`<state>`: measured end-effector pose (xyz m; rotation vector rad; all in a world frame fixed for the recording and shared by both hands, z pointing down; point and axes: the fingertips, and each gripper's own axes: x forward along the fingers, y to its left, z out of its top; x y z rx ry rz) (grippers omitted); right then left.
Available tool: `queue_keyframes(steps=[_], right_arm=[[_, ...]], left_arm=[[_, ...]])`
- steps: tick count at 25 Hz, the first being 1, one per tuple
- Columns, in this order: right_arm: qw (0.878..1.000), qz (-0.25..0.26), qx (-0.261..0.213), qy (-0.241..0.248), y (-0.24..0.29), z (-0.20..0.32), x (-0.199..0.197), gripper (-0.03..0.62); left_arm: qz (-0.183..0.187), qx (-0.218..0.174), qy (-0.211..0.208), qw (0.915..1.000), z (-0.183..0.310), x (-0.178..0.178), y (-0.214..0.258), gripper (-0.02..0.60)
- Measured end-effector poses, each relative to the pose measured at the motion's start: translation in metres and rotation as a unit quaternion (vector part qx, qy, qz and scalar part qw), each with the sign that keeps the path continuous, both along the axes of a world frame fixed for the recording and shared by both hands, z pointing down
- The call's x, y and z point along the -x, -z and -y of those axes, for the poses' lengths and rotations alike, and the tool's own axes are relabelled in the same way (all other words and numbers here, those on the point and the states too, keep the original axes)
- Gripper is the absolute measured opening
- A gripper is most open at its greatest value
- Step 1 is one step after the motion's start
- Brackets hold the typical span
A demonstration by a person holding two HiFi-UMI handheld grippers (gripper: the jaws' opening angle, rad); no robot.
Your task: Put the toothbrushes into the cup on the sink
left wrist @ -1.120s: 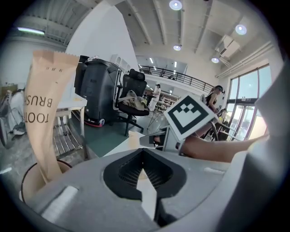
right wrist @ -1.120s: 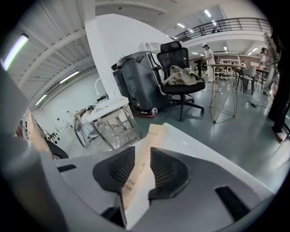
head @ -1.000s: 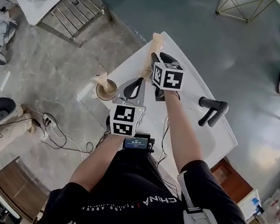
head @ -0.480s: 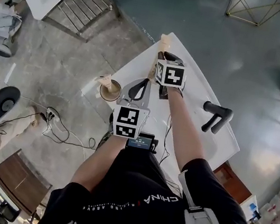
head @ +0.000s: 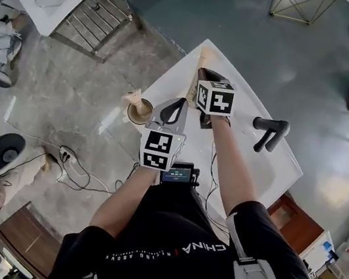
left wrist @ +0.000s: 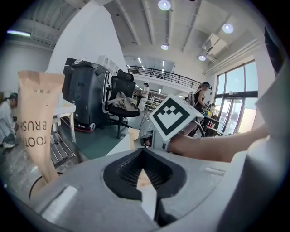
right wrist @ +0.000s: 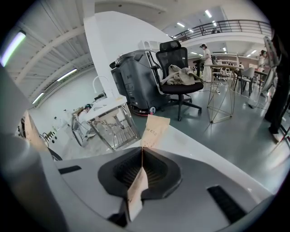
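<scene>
A kraft-paper toothbrush packet [right wrist: 155,127] is clamped between the jaws of my right gripper [right wrist: 142,152], which have just been closing on it. In the head view that packet [head: 204,57] sticks out past my right gripper [head: 197,79] over the far part of the white sink top [head: 246,111]. The brown cup [head: 141,112] stands at the sink's left edge with another packet [head: 132,98] upright in it. My left gripper [head: 179,101] hovers just right of the cup, fingertips together with nothing between them [left wrist: 144,152]. The cup's packet [left wrist: 38,118] rises at that view's left.
A black faucet [head: 268,133] stands on the right of the sink top. Beyond the sink's left edge lie bare floor, cables [head: 78,175] and a metal rack [head: 93,11]. A black office chair [right wrist: 179,74] and a grey machine [right wrist: 133,77] stand farther off.
The right gripper's jaws have closed onto the toothbrush packet at the far end of the sink top. The left gripper has stayed beside the cup.
</scene>
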<state>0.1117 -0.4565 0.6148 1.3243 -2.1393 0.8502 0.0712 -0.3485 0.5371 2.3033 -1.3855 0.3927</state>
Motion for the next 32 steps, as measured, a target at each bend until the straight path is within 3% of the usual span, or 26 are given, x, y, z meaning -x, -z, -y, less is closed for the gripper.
queue_keyframes(steps=[18, 32], right_arm=[[0.996, 0.008, -0.078, -0.052, 0.110, -0.142, 0.012, 0.017], [0.993, 0.029, -0.107, -0.044, 0.117, -0.242, 0.068, 0.017]], left_arm=[[-0.047, -0.036, -0.095, 0.9937, -0.080, 0.057, 0.045, 0.006], [-0.050, -0.038, -0.111, 0.9918, -0.141, 0.114, 0.042, 0.006]])
